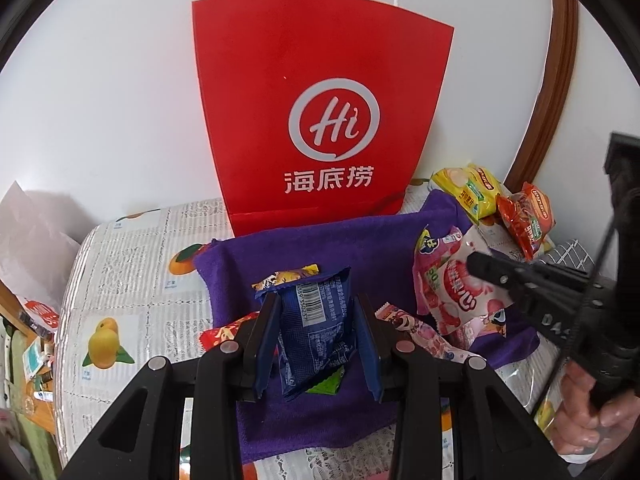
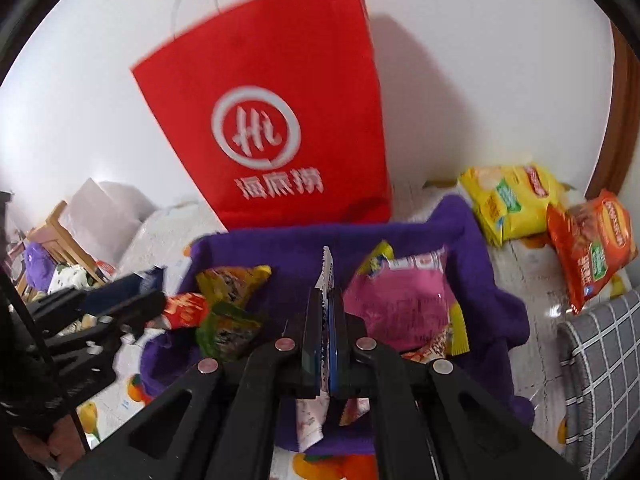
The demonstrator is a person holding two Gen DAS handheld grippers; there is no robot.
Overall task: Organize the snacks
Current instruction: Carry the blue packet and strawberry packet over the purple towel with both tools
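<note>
My left gripper (image 1: 316, 316) is shut on a blue snack packet (image 1: 316, 328) and holds it above a purple cloth (image 1: 320, 240). My right gripper (image 2: 325, 312) is shut on a thin white and pink snack packet (image 2: 325, 276), held edge-on above the purple cloth (image 2: 472, 264). A pink packet (image 2: 400, 300) lies just to its right on the cloth. Yellow, red and green packets (image 2: 228, 304) lie on the cloth's left. A tall red paper bag (image 1: 320, 112) stands against the wall behind the cloth; it also shows in the right wrist view (image 2: 272, 120).
A yellow chip bag (image 2: 512, 200) and an orange chip bag (image 2: 592, 248) lie off the cloth at the right. A fruit-print tablecloth (image 1: 120, 280) covers the table. A grey checked cushion (image 2: 600, 380) sits at the right edge. A cluttered wooden shelf (image 1: 28, 360) stands on the left.
</note>
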